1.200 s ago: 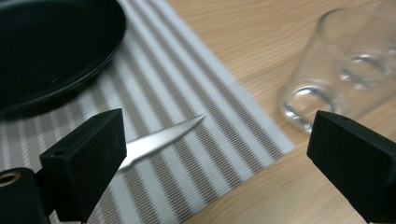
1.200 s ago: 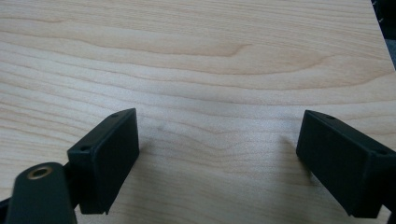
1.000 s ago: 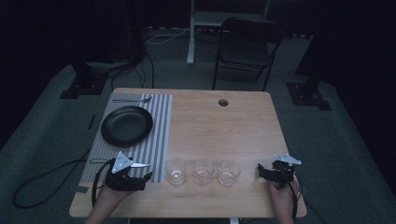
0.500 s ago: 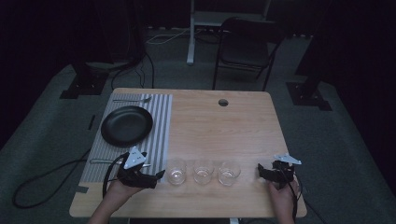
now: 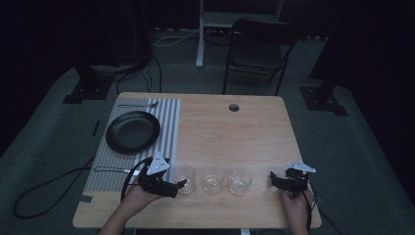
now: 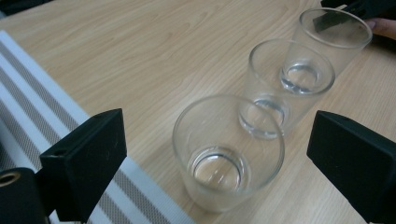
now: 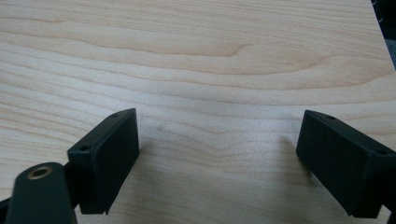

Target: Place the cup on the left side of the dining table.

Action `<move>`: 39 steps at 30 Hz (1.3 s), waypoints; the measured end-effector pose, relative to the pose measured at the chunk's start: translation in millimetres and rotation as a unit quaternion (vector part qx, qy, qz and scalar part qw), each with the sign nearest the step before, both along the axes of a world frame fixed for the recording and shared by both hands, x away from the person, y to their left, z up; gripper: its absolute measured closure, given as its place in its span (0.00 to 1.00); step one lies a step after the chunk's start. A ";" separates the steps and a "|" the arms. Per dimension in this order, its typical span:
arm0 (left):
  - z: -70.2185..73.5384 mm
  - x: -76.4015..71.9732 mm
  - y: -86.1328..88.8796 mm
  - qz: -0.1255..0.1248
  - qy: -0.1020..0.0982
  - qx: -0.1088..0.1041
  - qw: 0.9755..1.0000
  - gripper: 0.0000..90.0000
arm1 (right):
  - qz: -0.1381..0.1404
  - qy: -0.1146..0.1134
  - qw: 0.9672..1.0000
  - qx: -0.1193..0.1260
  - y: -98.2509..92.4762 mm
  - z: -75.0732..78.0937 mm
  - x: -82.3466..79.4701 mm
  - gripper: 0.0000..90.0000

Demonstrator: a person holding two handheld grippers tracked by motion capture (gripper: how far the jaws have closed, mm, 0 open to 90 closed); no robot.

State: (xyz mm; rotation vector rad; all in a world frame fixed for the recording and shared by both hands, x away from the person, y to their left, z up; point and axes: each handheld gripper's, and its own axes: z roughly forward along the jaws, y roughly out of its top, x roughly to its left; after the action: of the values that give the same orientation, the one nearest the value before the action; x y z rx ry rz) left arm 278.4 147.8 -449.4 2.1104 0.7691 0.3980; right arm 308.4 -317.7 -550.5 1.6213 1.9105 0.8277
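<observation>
On the table, three glasses, one plate, two grippers.

Three clear drinking glasses stand upright and empty in a row near the front edge of the table. The nearest glass sits just beside the striped placemat's edge, its rim round and its base thick. The middle glass stands close behind it, and the far glass follows in line, each apart from the next.

I see three glasses lined along the tabletop's near edge, blocking there; its middle lies open.
</observation>
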 end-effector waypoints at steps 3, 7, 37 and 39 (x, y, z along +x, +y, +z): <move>2.2 2.5 -7.4 -0.011 0.001 0.006 1.000 0.06 | 0.000 0.000 1.000 0.000 0.0 0.0 0.0 0.14; 5.2 6.4 -18.1 -0.024 -0.001 0.013 1.000 0.06 | 0.000 0.000 1.000 0.000 0.0 0.0 0.0 0.14; -2.0 27.2 -98.0 -0.111 0.046 0.092 0.988 0.06 | 0.000 0.000 1.000 0.000 0.0 0.0 -0.1 0.14; -1.8 27.2 -101.9 -0.119 0.046 0.094 0.987 0.14 | 0.000 0.000 1.000 0.000 0.0 0.0 -0.1 0.14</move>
State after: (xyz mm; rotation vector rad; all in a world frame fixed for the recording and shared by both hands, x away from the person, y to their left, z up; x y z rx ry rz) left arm 305.6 45.9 -451.2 2.3801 0.5398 0.2530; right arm 308.3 -317.6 -550.5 1.6206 1.9109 0.8275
